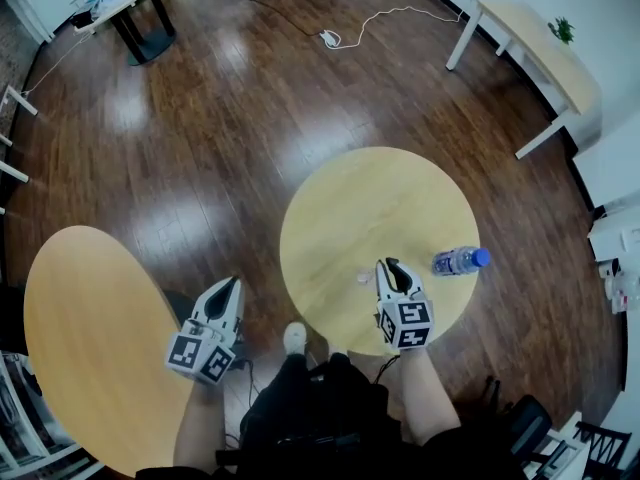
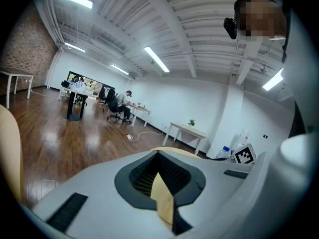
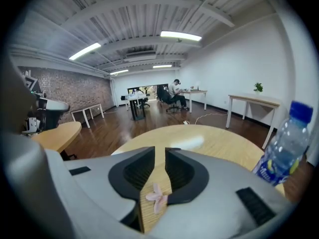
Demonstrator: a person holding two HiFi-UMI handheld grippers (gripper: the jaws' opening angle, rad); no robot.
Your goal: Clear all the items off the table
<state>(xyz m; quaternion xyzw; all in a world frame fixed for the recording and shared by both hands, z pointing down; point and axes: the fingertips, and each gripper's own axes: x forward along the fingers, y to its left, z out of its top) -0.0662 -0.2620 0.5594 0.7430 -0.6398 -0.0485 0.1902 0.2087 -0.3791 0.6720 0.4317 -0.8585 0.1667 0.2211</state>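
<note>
A clear water bottle (image 1: 460,261) with a blue cap stands near the right edge of the round wooden table (image 1: 350,198); it rises at the right of the right gripper view (image 3: 281,148). My right gripper (image 1: 390,264) is low over the table's near part, left of the bottle. Its jaws (image 3: 159,151) stand a narrow slit apart. A small pink flower-like scrap (image 3: 158,195) lies on the wood in that slit, not pinched. My left gripper (image 1: 236,282) hangs over the floor left of the table, its tips (image 2: 158,153) together with nothing in them.
A second round table (image 1: 90,338) fills the lower left. A white desk with a small plant (image 1: 530,43) stands at the upper right. A cable and power strip (image 1: 330,38) lie on the floor beyond. The person's shoe (image 1: 295,336) is by the table's near edge.
</note>
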